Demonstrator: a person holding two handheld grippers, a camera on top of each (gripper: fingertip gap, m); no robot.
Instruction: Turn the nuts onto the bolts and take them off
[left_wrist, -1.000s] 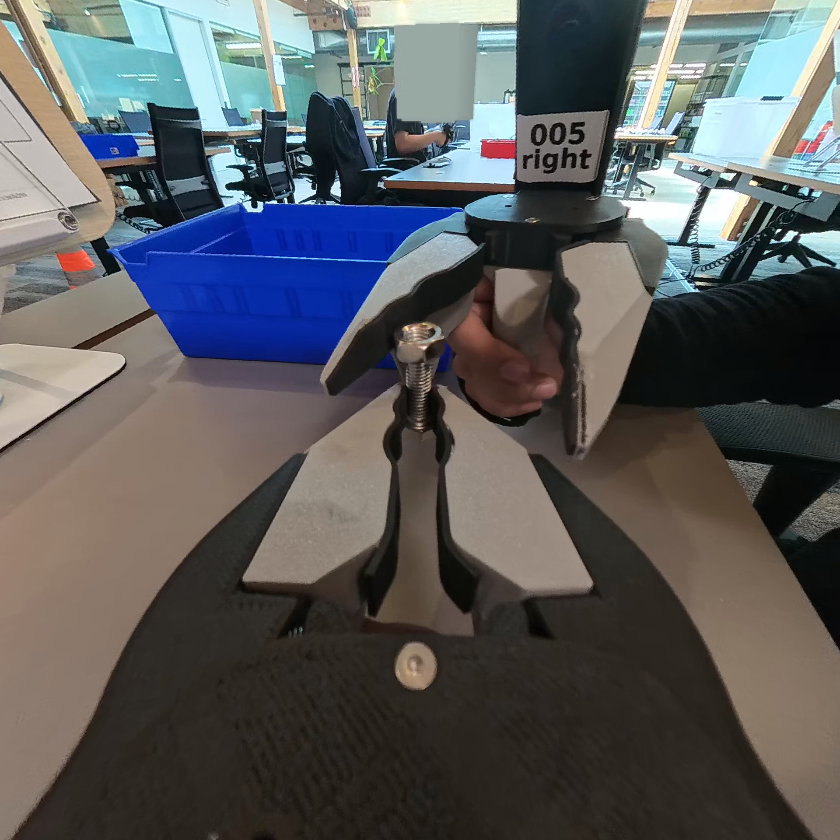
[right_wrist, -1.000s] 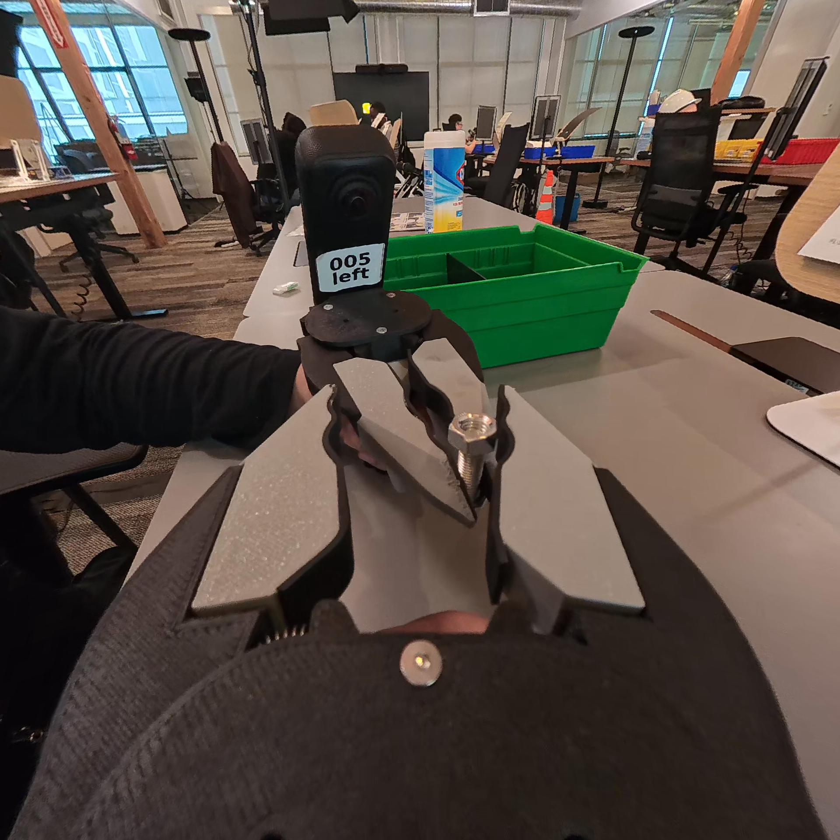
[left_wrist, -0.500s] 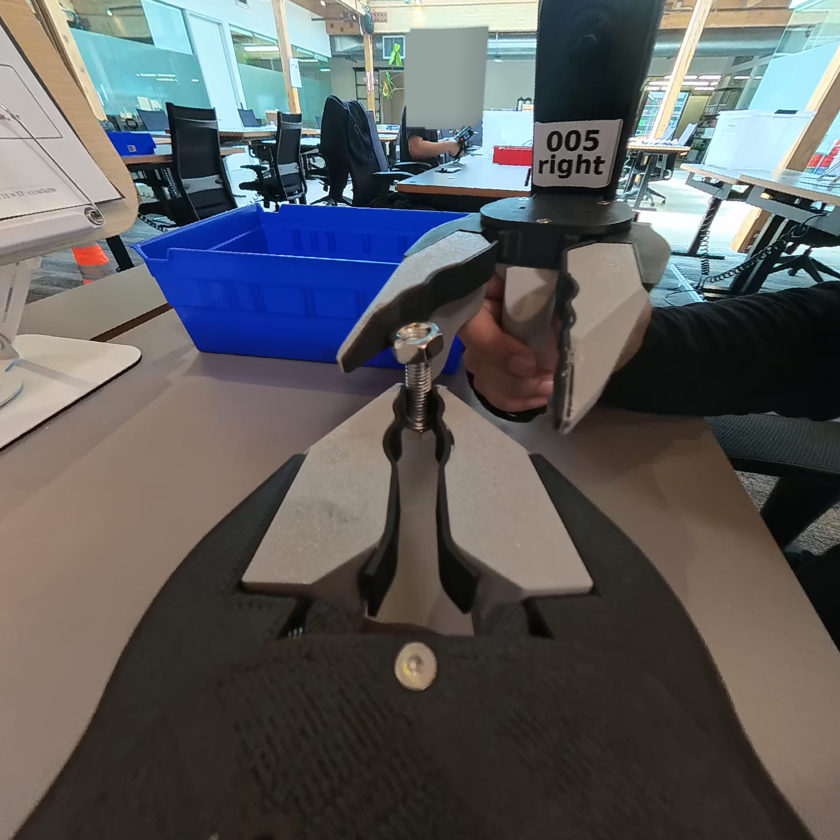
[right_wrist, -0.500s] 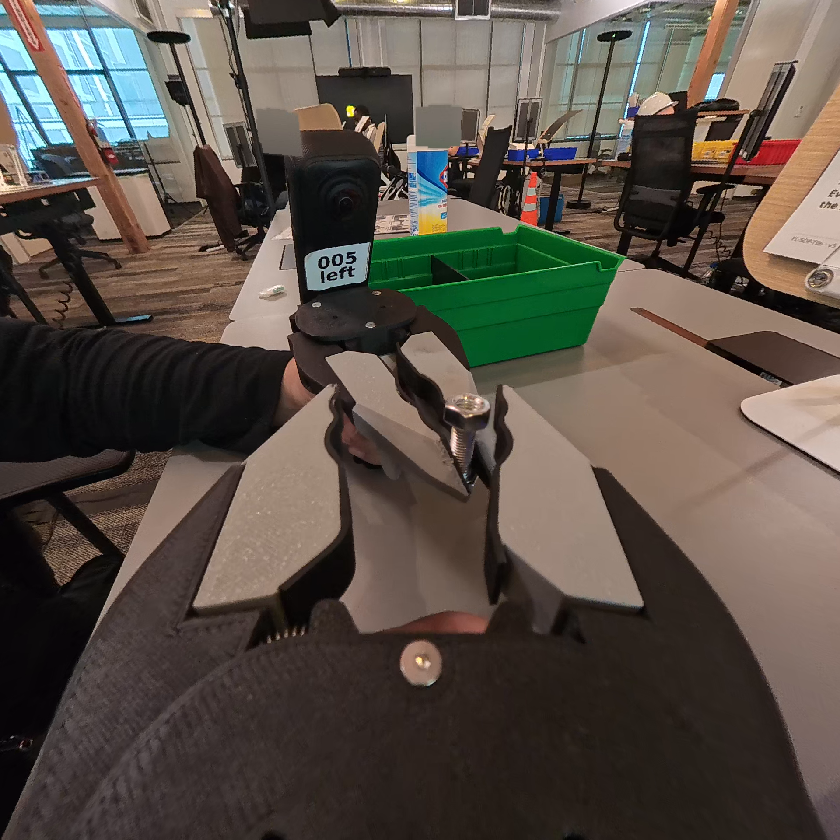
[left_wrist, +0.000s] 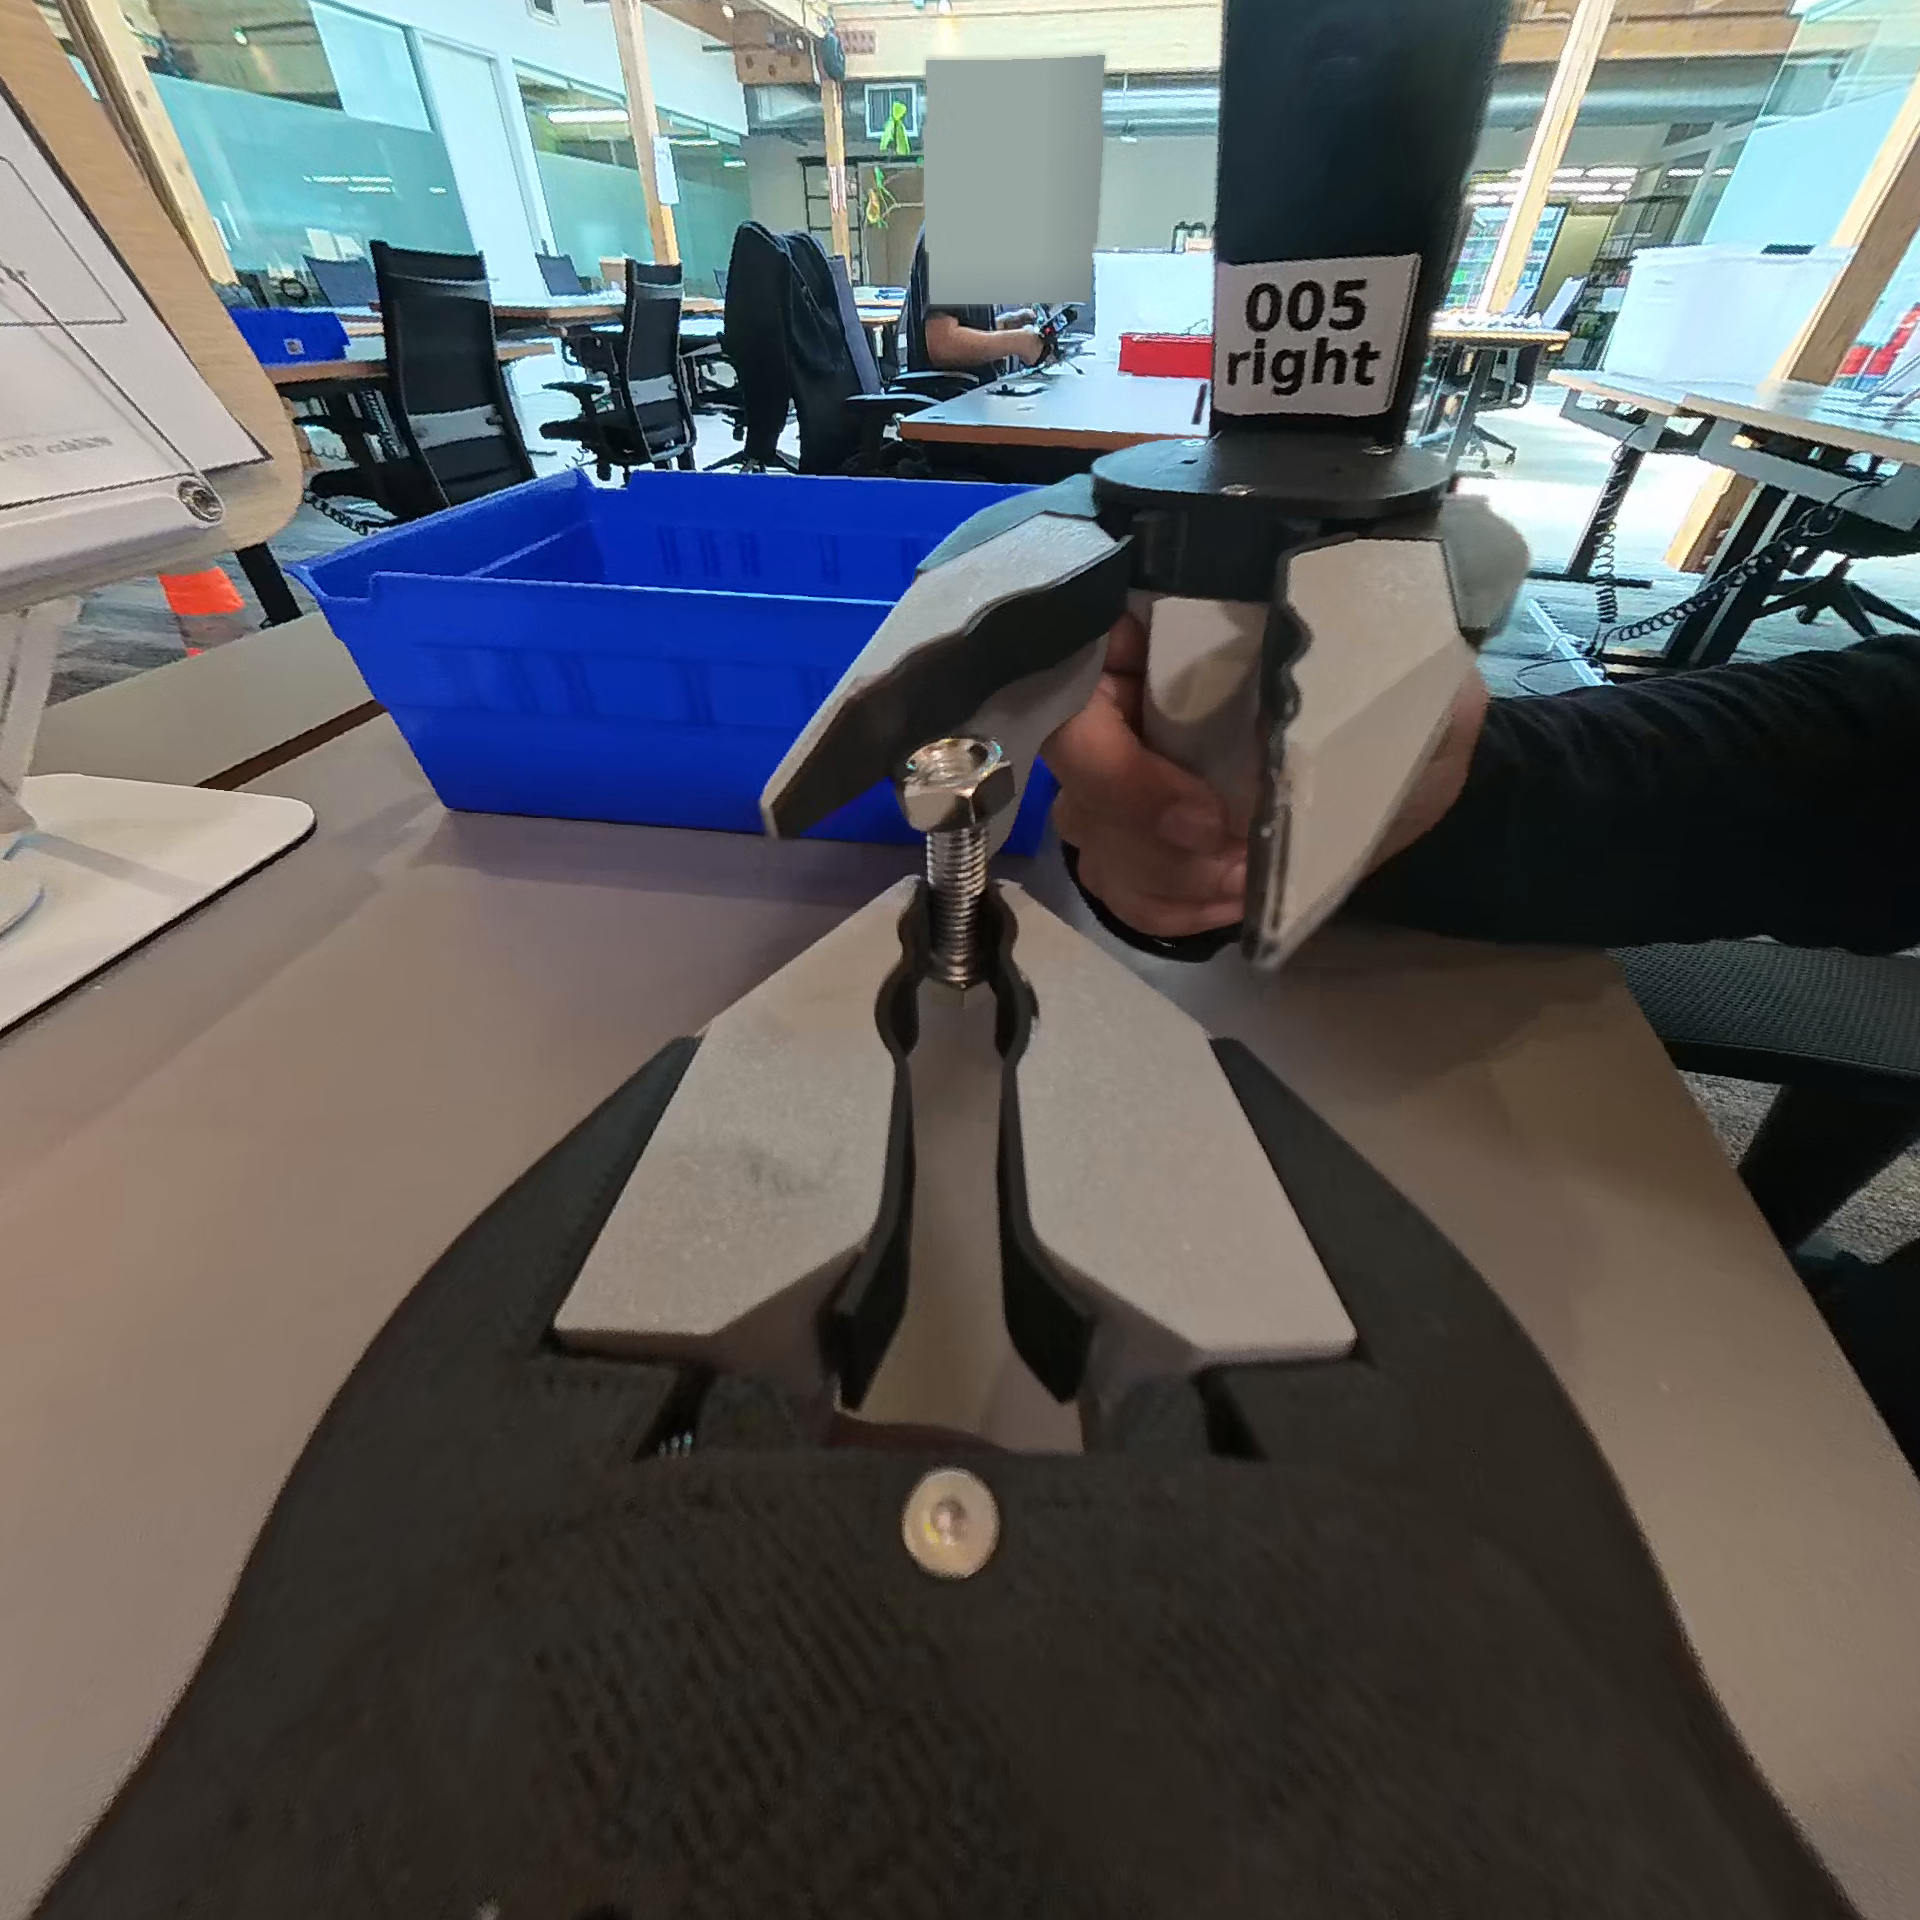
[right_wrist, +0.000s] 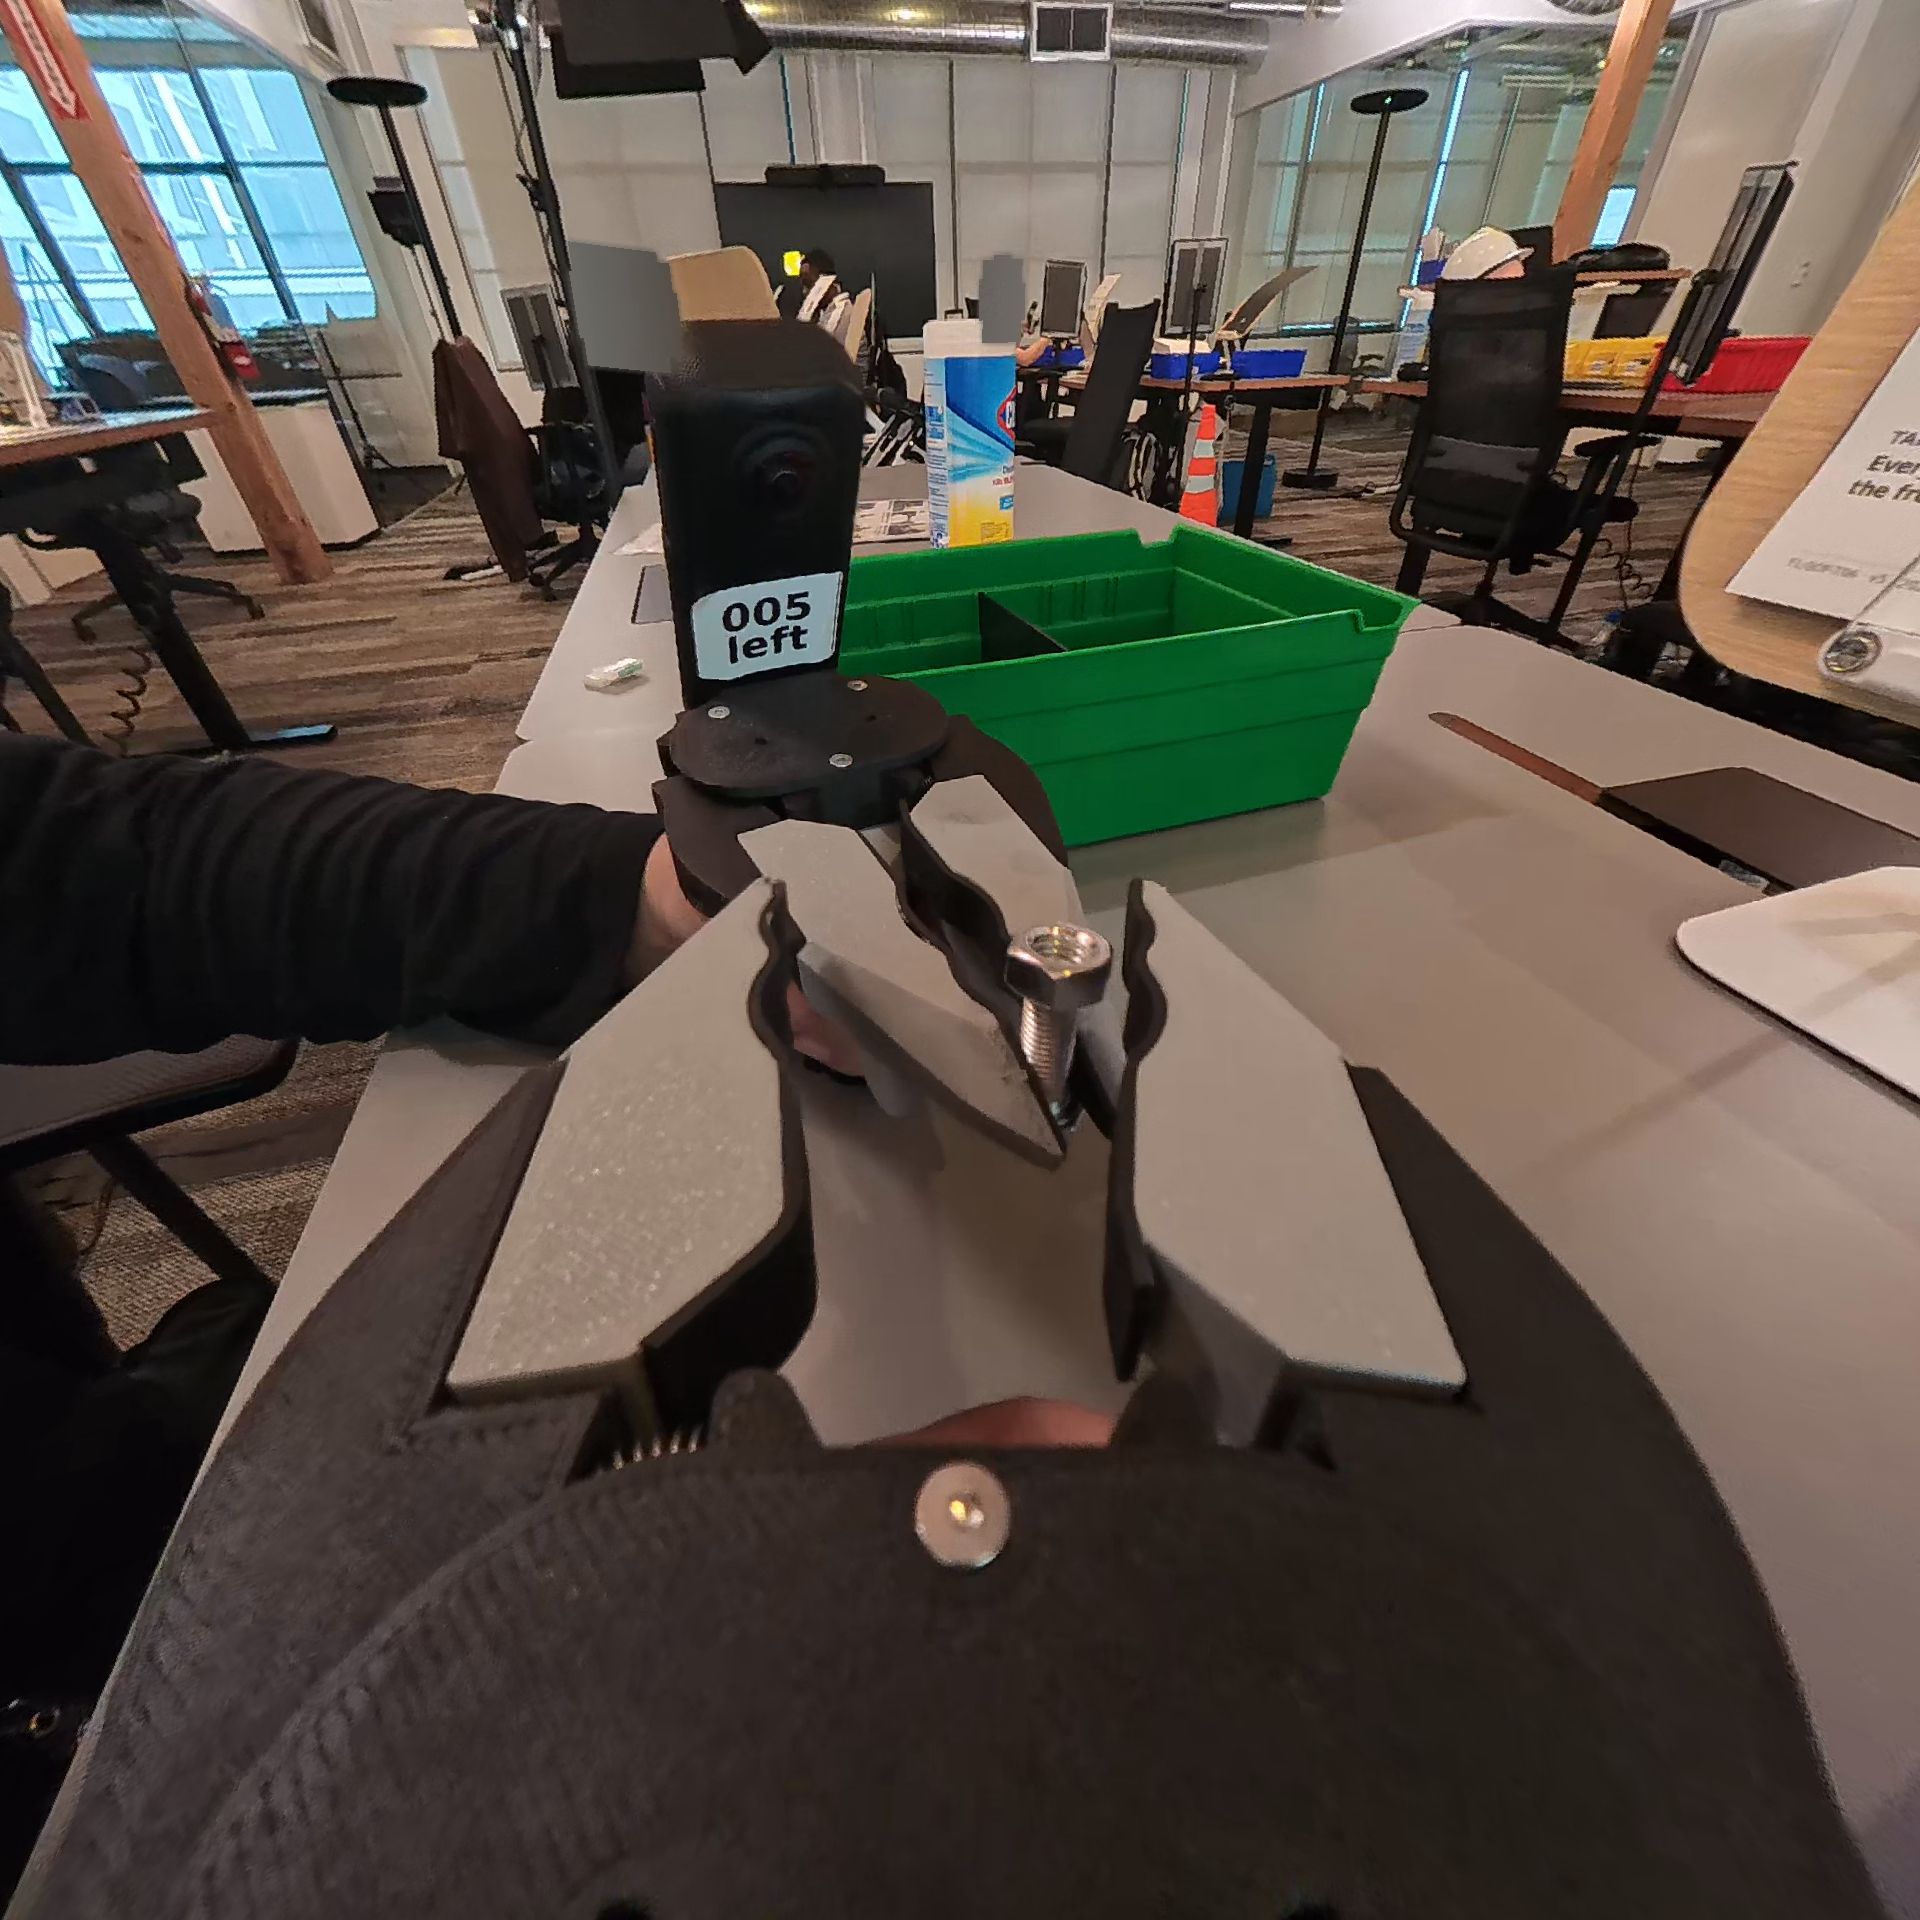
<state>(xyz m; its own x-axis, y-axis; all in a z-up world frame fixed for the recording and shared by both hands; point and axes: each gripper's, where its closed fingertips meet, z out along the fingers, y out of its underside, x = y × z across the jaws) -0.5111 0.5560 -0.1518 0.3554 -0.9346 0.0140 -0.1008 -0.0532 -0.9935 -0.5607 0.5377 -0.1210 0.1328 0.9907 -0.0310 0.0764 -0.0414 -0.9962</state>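
Observation:
A steel bolt (left_wrist: 954, 914) stands upright with a hex nut (left_wrist: 956, 792) at its top end. My left gripper (left_wrist: 956, 920) is shut on the bolt's lower shaft, above the grey table (left_wrist: 312, 1091). My right gripper (left_wrist: 1029, 883) faces it, open, with one finger (left_wrist: 935, 665) just behind the nut. In the right wrist view the nut (right_wrist: 1058, 961) and bolt (right_wrist: 1047, 1039) sit between the open right gripper's (right_wrist: 956, 935) fingers, close to the right finger (right_wrist: 1226, 1143). The left gripper (right_wrist: 1060, 1127) grips the bolt from the far side.
A blue bin (left_wrist: 623, 644) stands behind the bolt in the left wrist view. A green divided bin (right_wrist: 1143, 717) and a wipes canister (right_wrist: 966, 447) stand beyond the left gripper. A white stand base (right_wrist: 1818, 966) and a dark pad (right_wrist: 1745, 821) lie at the right.
Both grippers have shifted slightly together over the table. The left stays shut on the bolt, the right stays open around the nut. The nut sits at the same place on the bolt.

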